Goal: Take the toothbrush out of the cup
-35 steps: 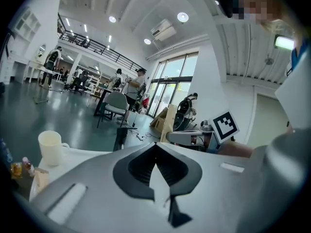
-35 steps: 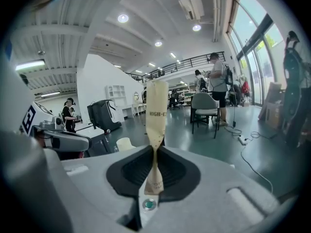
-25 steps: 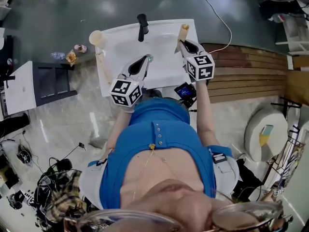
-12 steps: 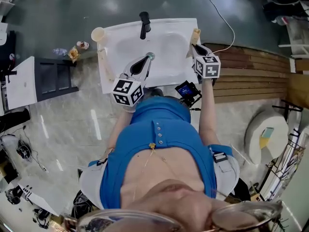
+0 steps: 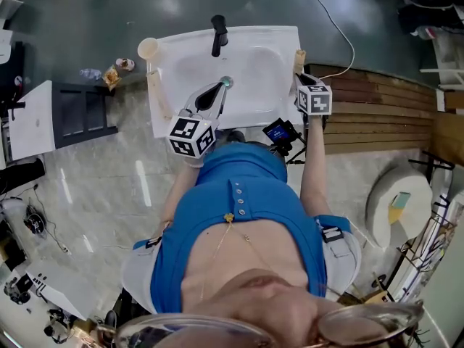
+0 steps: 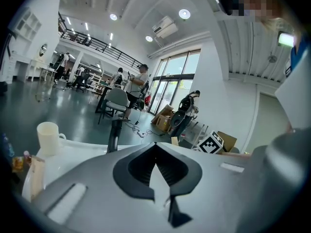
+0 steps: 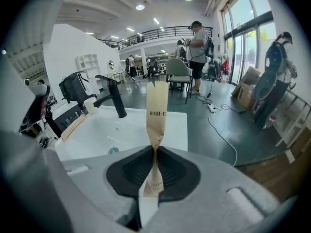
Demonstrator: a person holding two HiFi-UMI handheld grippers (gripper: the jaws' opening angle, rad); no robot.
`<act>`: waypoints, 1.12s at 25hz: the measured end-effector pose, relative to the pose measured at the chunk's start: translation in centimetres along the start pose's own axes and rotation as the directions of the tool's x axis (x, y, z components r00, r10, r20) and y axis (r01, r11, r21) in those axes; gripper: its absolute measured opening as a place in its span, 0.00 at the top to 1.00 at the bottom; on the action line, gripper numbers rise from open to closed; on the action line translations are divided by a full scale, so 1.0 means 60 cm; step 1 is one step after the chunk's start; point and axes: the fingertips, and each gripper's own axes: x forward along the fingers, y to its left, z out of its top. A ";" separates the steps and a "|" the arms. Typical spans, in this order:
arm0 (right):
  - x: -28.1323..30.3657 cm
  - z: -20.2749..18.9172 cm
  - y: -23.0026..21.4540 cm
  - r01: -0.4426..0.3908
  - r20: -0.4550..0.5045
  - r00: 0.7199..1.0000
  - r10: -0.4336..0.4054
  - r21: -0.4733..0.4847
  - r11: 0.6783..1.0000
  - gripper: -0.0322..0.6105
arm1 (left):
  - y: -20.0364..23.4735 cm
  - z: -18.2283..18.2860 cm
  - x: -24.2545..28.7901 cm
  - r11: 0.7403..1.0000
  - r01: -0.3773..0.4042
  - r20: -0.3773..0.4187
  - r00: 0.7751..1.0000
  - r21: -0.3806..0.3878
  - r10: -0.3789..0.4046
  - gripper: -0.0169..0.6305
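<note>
Pinched between the pads of the right tongs (image 7: 155, 152): a tan, paper-sleeved toothbrush (image 7: 157, 110), flat and narrow, with dark print across the sleeve. Gripped near its lower end, the rest standing straight out beyond the tips. Long axis in line with the tongs' own pointing direction, so no angle between the two to correct.

Seen from the head view, held over the right-hand rim of the white rectangular sink (image 5: 250, 120), with the sleeve's free end aimed toward the far right corner and tilted downward. Hard to tell whether that end touches the rim or hangs just clear of it.

Already out of the cream, handled cup (image 5: 148, 49), which stands on the far left corner of the sink, well apart from the toothbrush, across the basin and beyond the black tap (image 5: 216, 35). Nothing seen sticking out of the cup.

Left tongs (image 6: 156, 149) pressed together on nothing, poised over the basin near the drain, nearer the cup than the toothbrush.

Judged from this: removal done, putting down likely next. Rim directly beneath the sleeve's length, so probably only a matter of lowering along that axis and then parting the pads. Right hand alone placed for it.
</note>
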 end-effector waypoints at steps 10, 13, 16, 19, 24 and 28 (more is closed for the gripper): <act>0.027 -0.021 -0.025 0.050 -0.032 0.998 -0.050 -0.010 0.999 0.90 | -0.003 0.006 -0.014 1.000 -0.026 0.016 1.000 -0.011 0.026 0.97; 0.033 -0.028 -0.034 0.068 -0.043 0.997 -0.068 0.003 0.998 0.90 | -0.003 0.012 -0.021 0.999 -0.037 0.020 0.999 -0.016 0.037 0.97; 0.033 -0.034 -0.044 0.083 -0.047 0.996 -0.081 0.035 0.996 0.90 | -0.005 0.017 -0.029 0.999 -0.046 0.026 0.999 -0.020 0.046 0.97; 0.034 -0.042 -0.055 0.106 -0.060 0.993 -0.103 0.047 0.993 0.90 | -0.004 0.016 -0.034 0.998 -0.055 0.029 0.998 -0.024 0.055 0.97; 0.043 -0.056 -0.066 0.133 -0.079 0.989 -0.128 0.067 0.989 0.90 | 0.000 0.013 -0.039 0.997 -0.069 0.033 0.997 -0.036 0.070 0.97; 0.050 -0.067 -0.071 0.152 -0.089 0.985 -0.146 0.071 0.986 0.90 | 0.000 0.013 -0.042 0.996 -0.076 0.036 0.996 -0.042 0.078 0.97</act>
